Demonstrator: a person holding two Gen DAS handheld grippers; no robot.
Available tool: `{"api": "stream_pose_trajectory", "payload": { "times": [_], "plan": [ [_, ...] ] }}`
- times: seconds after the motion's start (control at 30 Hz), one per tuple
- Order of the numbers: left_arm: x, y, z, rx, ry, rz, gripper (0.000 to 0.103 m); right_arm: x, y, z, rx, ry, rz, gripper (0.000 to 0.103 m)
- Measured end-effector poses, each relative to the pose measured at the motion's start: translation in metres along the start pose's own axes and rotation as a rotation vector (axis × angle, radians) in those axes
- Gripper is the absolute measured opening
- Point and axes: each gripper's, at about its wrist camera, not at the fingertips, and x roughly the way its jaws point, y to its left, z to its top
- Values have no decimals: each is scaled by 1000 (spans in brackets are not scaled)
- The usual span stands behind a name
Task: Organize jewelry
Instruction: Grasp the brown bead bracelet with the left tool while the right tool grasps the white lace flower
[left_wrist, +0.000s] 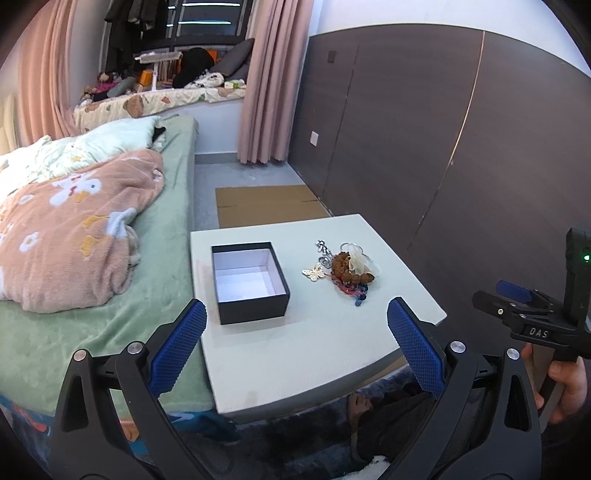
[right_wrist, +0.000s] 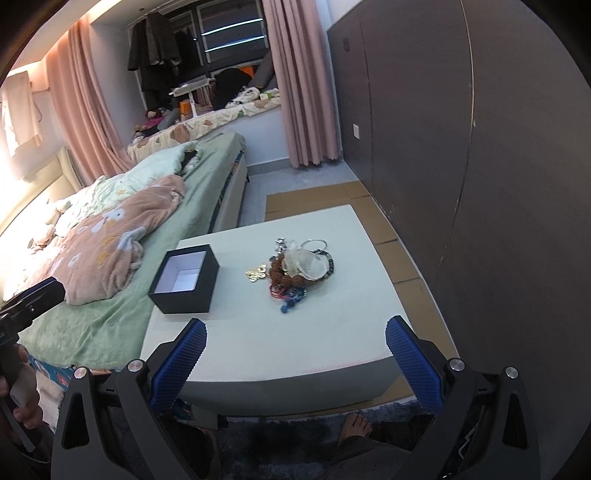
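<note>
The tangled heap of jewellery (right_wrist: 295, 269), brown wooden beads, a gold butterfly piece, silver chain and red and blue cords, lies ahead of my right gripper (right_wrist: 295, 354), just above the middle of the right wrist frame and almost centred between my blue ribbed fingers (right_wrist: 184, 362); in the left wrist frame the same heap (left_wrist: 343, 269) sits right of centre, nearer the right finger of my left gripper (left_wrist: 295, 332); so I judge the right hand the better lined up, though neither is close, both hovering short of the near edge of the table. The heap has no clear long axis; it spreads roughly from upper to lower frame, the blue-ended cords trailing toward me.

The open black square cardboard box with a white lining (left_wrist: 249, 280) stands left of the heap, apart from it, in the centre-left of the left wrist frame; it looks empty, so nothing seems sorted yet. Both grippers are spread wide and hold nothing.

The pale, matte white low table (right_wrist: 258, 347) is flat and bare besides these things; fine chains may snag on each other when lifted, I expect. At frame left lies a bed with green sheet and pink floral blanket (left_wrist: 74, 236); at right, dark brown wall panels (left_wrist: 424, 129); pink curtains (left_wrist: 269, 81) hang at the top.
</note>
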Motion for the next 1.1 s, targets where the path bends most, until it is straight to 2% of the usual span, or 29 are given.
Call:
{"api": "stream_pose_trajectory", "payload": {
  "times": [0.5,0.67,0.77,0.87,1.03,1.1],
  "plan": [
    [99,-16,23,3,104,-106,97,86,-45,18,122,83,59,95],
    [133,-19,29,0,149,-117,86,126,-45,29,140,129,98,91],
    [154,-17,33,-23,186,-131,75,150,-41,36,139,154,113,88],
    [174,-13,37,-56,217,-140,66,171,-39,42,147,183,133,81],
    [196,-5,43,-98,237,-153,62,209,-23,52,96,232,138,77],
    [203,0,45,-113,240,-148,61,225,-18,56,91,258,149,68]
  ]
}}
